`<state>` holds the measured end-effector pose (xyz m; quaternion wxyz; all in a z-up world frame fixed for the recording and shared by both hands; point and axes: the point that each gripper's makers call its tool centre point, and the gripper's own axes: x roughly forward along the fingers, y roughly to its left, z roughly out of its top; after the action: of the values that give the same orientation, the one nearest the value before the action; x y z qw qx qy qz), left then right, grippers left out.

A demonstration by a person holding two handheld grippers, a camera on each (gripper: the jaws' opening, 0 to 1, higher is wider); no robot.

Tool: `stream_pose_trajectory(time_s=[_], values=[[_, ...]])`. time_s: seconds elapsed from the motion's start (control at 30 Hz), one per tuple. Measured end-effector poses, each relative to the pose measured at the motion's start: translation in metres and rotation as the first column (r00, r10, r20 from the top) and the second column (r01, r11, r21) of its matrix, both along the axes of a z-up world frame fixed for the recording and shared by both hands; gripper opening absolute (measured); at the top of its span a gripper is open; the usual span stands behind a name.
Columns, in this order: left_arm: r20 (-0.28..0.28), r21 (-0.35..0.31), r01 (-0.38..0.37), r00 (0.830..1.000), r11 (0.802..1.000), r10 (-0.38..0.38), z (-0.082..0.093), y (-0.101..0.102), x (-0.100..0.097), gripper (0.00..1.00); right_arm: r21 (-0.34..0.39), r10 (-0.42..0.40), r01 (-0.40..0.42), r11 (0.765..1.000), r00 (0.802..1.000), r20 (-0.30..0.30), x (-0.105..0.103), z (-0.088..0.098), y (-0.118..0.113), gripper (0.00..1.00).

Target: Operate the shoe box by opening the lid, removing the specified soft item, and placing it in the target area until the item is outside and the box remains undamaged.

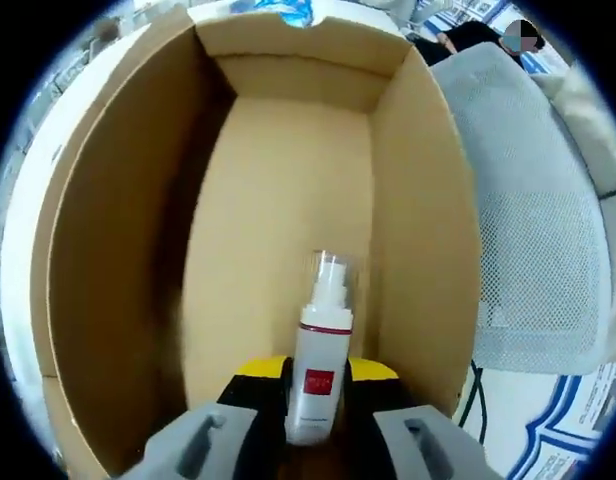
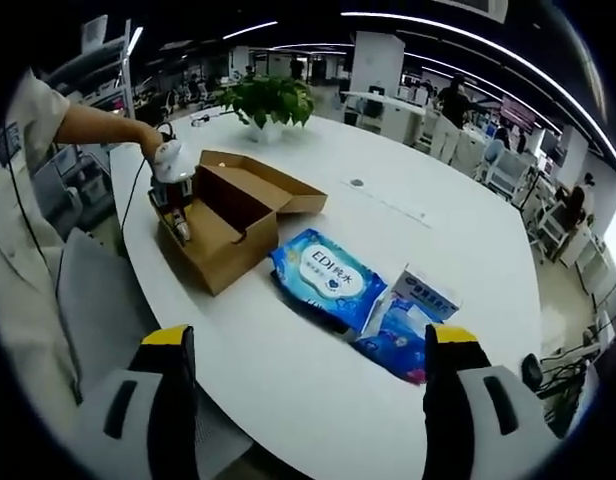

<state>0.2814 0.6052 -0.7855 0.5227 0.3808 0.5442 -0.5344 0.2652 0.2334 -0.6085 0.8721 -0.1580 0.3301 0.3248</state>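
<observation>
L fingers (image 1: 316, 400) clenched on a spray bottle (image 1: 319, 375), held inside the open shoe box (image 1: 118, 250). R fingers (image 2: 308, 375) released, w/ wipes pack (image 2: 326, 275) ahead on counter (image 2: 428, 230). Risk: bottle slips or snags box wall during lift, denting cardboard.

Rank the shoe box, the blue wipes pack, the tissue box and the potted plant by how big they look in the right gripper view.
1. Shoe box, open.
2. Blue wipes pack.
3. Potted plant and tissue box: they look alike, and the plant stands farther from the camera, so no ranking between them.
</observation>
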Motion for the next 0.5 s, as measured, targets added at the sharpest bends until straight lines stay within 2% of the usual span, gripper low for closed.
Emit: stream_pose_trajectory(time_s=[0.17,0.5], values=[[0.031,-0.005,0.027,0.999,1.0,-0.027,0.002,-0.001,0.002,0.19,-0.02,0.039,-0.039,0.999,0.998,0.048,0.001,0.003,0.002,0.87],[0.063,-0.037,0.029,0.998,0.999,-0.026,0.014,-0.009,0.009,0.19,-0.006,0.081,-0.081,0.997,0.996,0.046,0.0,0.002,0.013,0.83]])
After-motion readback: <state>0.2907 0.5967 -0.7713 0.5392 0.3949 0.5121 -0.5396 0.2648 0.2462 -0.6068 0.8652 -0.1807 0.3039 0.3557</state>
